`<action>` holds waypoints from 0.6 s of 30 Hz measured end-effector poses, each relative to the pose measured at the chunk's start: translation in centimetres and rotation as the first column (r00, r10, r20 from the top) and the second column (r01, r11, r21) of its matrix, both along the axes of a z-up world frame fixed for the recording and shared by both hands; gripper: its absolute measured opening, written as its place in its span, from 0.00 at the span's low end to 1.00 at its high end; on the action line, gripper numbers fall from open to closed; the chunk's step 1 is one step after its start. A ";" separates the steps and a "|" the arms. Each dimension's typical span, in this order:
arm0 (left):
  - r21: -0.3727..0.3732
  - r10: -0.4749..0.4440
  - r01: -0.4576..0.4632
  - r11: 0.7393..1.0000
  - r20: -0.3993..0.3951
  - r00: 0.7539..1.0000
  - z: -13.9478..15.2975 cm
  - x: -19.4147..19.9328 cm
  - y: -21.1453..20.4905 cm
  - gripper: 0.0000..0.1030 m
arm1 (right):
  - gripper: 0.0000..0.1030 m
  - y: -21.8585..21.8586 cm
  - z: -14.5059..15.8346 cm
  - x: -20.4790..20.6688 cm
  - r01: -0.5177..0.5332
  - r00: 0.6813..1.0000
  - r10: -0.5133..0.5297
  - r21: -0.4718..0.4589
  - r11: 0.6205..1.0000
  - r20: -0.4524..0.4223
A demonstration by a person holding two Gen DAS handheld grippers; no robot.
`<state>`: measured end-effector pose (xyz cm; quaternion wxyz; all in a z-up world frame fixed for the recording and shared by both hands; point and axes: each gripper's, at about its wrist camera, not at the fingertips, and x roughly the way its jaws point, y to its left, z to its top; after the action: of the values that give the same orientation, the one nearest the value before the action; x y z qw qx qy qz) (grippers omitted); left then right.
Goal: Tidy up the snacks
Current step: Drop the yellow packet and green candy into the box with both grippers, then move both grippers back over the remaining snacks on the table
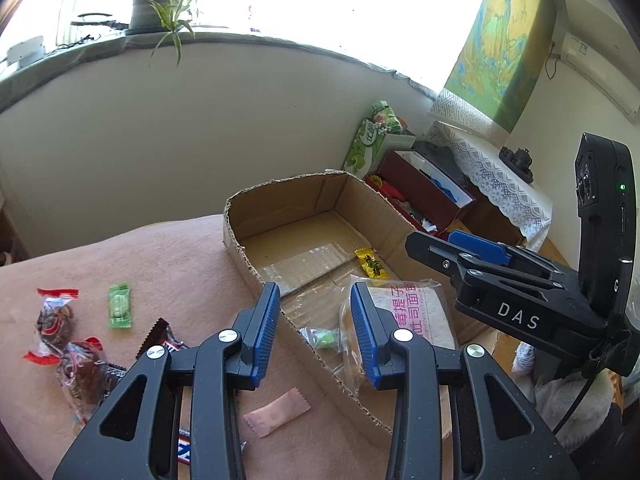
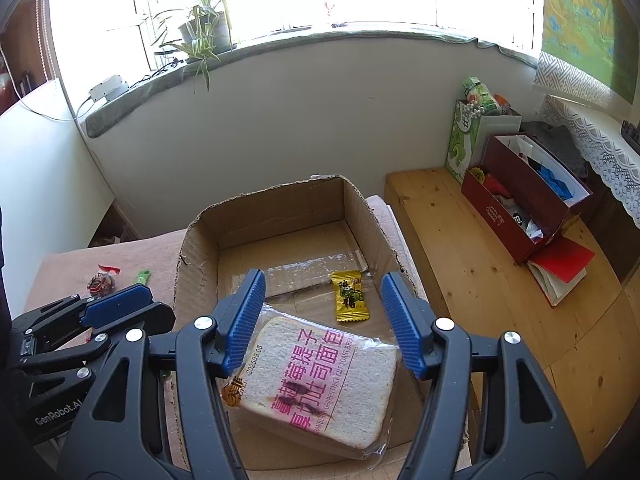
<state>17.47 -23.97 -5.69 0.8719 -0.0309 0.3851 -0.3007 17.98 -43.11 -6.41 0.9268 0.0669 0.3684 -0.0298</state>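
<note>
An open cardboard box sits on a pink-covered table. Inside lie a wrapped toast slice with pink print, a yellow candy and a small green candy. My right gripper is open above the toast, not touching it; it also shows in the left wrist view. My left gripper is open and empty over the box's near wall. On the cloth lie a green candy, a pink candy, red-wrapped snacks and a chocolate bar.
A wooden bench stands right of the table with a red box of items and a green bag. A potted plant stands on the windowsill behind.
</note>
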 end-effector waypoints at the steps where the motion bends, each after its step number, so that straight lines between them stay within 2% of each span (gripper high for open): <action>1: -0.001 0.003 -0.003 1.000 0.005 1.000 0.2 -0.2 0.4 0.34 | 0.62 0.3 0.1 -0.2 -0.004 1.000 0.004 0.000 1.000 0.002; 7: -0.011 0.038 -0.038 0.999 0.029 0.999 1.0 -1.9 3.4 0.34 | 0.62 2.2 1.2 -2.0 -0.035 0.999 0.035 0.004 0.999 0.023; 18: -0.034 0.176 -0.175 0.984 0.019 0.984 0.8 -3.8 11.8 0.34 | 0.62 7.6 2.1 -4.6 -0.149 0.988 0.148 0.005 0.989 0.039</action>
<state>13.66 -12.17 -4.86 0.8986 -0.0753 0.3663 -0.2293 13.40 -35.49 -4.34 0.9331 0.0437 0.3544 0.0423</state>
